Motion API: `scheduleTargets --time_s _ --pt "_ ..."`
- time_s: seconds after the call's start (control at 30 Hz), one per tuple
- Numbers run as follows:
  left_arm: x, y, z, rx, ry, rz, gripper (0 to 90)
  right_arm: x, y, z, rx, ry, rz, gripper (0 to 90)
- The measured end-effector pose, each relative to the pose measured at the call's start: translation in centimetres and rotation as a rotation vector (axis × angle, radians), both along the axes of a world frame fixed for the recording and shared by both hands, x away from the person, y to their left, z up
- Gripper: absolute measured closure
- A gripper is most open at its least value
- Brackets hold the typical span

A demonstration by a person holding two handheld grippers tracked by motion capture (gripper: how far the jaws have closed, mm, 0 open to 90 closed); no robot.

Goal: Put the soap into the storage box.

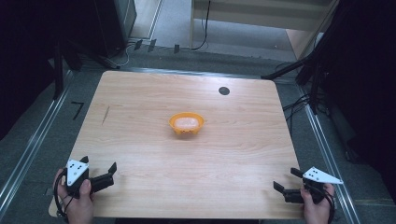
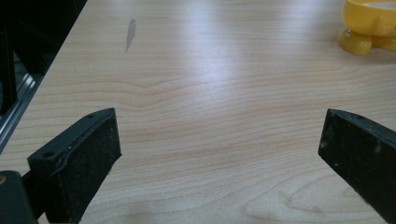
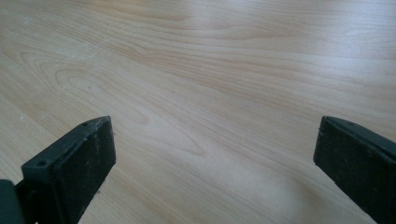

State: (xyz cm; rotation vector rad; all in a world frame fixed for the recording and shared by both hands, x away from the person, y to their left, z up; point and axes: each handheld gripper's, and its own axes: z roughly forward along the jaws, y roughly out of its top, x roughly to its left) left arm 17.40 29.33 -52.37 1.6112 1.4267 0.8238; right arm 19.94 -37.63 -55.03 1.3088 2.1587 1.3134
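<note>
An orange bowl (image 1: 186,123) with something pale inside stands near the middle of the wooden table (image 1: 140,102). Its yellow-orange foot and rim show at the top right of the left gripper view (image 2: 369,28). My left gripper (image 1: 99,164) rests at the table's near left corner, held by a hand, jaws wide open with bare wood between them (image 2: 219,135). My right gripper (image 1: 286,179) sits at the near right corner, also open over bare wood (image 3: 215,140). Both are far from the bowl.
A small dark round disc (image 1: 224,91) lies near the table's far right side. A grey streak (image 1: 105,115) marks the left part of the tabletop, also visible as a streak (image 2: 130,32). Cables and dark stands surround the table on the floor.
</note>
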Motion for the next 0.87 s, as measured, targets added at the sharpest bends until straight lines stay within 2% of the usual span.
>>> scheduleTargets --time_s 0.33,0.47,0.6,0.67,0.87 --pt "0.09 0.09 -0.03 -0.010 0.004 -0.005 0.0 -0.89 -1.09 -0.16 0.047 -0.053 -0.031 0.0" --pt "0.16 0.02 -0.02 -0.004 0.013 -0.009 0.0 -1.04 -0.99 -0.16 0.092 -0.078 -0.046 0.0" --pt "0.14 0.03 -0.02 -0.005 0.016 -0.001 0.0 -1.02 -0.60 -0.10 0.033 -0.109 -0.052 0.0" --pt "0.11 -0.03 -0.02 -0.001 0.016 0.005 0.0 -1.00 -0.37 -0.07 0.013 -0.105 -0.052 0.0" --pt "0.15 -0.09 -0.03 0.008 0.018 0.009 0.0 -1.11 -0.31 -0.06 0.021 -0.113 -0.050 0.0"
